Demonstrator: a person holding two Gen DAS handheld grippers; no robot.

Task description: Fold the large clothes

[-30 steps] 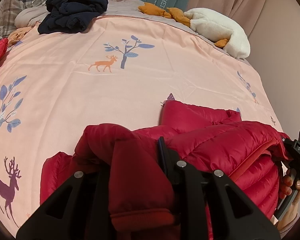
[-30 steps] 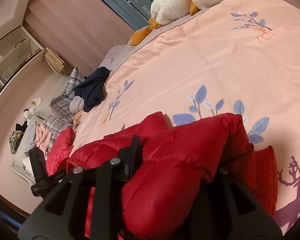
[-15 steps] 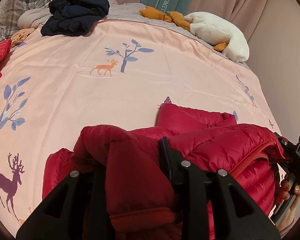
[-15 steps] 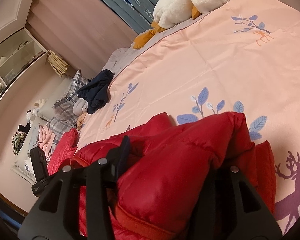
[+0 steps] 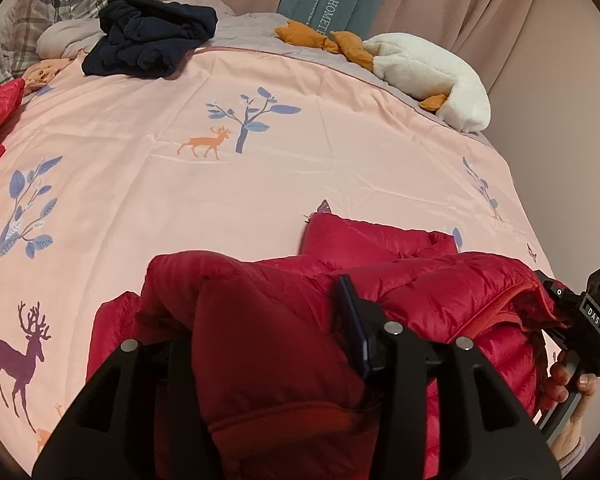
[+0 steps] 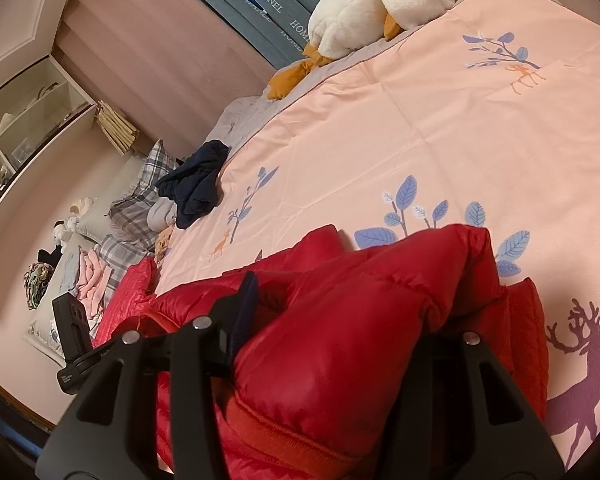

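Slippage is the risk: left tool and right tool each clamp a bunched edge of the red puffer jacket above the bed; slick, bulky padding could probably squirm free.

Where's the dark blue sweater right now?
In the left wrist view the dark blue sweater lies bunched at the far left of the bed, beside the plaid pillows.

Pink deer-print duvet, navy garment, white plush duck, plaid pillows
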